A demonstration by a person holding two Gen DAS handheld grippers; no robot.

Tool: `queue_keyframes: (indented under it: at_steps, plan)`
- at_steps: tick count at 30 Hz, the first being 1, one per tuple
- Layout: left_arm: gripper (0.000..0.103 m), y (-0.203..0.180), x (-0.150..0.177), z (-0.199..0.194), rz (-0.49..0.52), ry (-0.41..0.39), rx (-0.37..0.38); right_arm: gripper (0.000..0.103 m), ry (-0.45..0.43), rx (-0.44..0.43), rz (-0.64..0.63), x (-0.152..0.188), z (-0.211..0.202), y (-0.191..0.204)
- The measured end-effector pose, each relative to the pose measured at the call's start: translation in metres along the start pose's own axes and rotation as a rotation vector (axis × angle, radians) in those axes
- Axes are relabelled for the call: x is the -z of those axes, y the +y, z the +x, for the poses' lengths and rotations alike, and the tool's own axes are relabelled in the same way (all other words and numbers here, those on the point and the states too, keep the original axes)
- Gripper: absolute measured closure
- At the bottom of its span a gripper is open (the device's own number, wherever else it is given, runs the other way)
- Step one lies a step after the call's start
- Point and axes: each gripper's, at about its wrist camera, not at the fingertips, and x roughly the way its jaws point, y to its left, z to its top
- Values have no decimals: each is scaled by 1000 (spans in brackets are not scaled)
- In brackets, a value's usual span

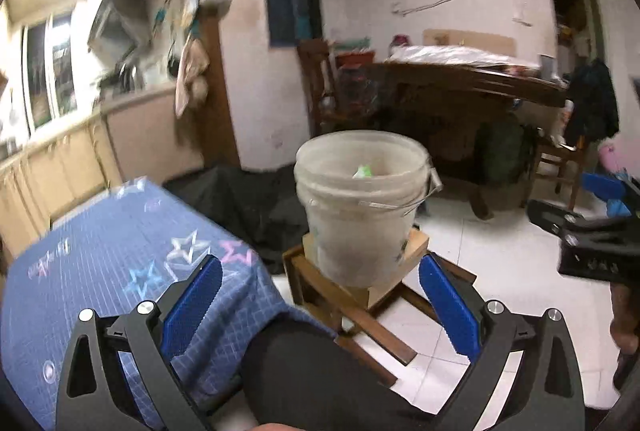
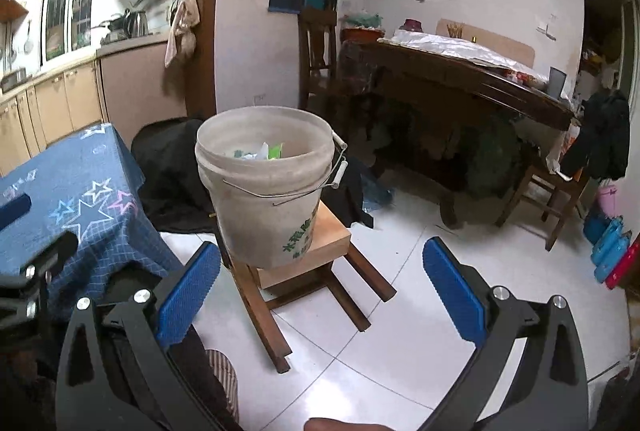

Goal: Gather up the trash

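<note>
A translucent white bucket (image 1: pixel 360 207) (image 2: pixel 268 191) with a wire handle stands on a small wooden stool (image 1: pixel 352 295) (image 2: pixel 304 271). Crumpled green and white trash (image 2: pixel 264 152) lies inside it; in the left wrist view only a green scrap (image 1: pixel 363 172) shows. My left gripper (image 1: pixel 320 271) is open, held in front of and slightly below the bucket, nothing between its blue pads. My right gripper (image 2: pixel 322 255) is open and empty too, aimed at the stool under the bucket. The other gripper's black body shows at the far edge of each view (image 1: pixel 592 243) (image 2: pixel 28 271).
A table with a blue star-print cloth (image 1: pixel 100 271) (image 2: pixel 72 215) stands left of the stool. A black bag (image 2: pixel 172 171) lies behind it. A dark wooden dining table (image 2: pixel 460 79), chairs (image 2: pixel 548 191) and kitchen cabinets (image 2: pixel 60 103) surround the white tiled floor (image 2: pixel 400 331).
</note>
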Motion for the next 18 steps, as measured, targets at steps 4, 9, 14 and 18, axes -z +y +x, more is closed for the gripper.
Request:
queue_keyframes:
  at_steps: [4, 9, 14, 18]
  plan:
    - [4, -7, -2, -16, 21, -70, -15, 5, -84, -16, -21, -4, -20, 6]
    - [4, -7, -11, -24, 39, -157, -39, 5, -191, 18, -88, -4, -40, 21]
    - [4, 3, -24, -19, 26, -207, -111, 5, -236, 83, -118, -5, -45, 20]
    - [4, 10, -27, -20, -4, -197, -119, 5, -246, 124, -118, -6, -44, 12]
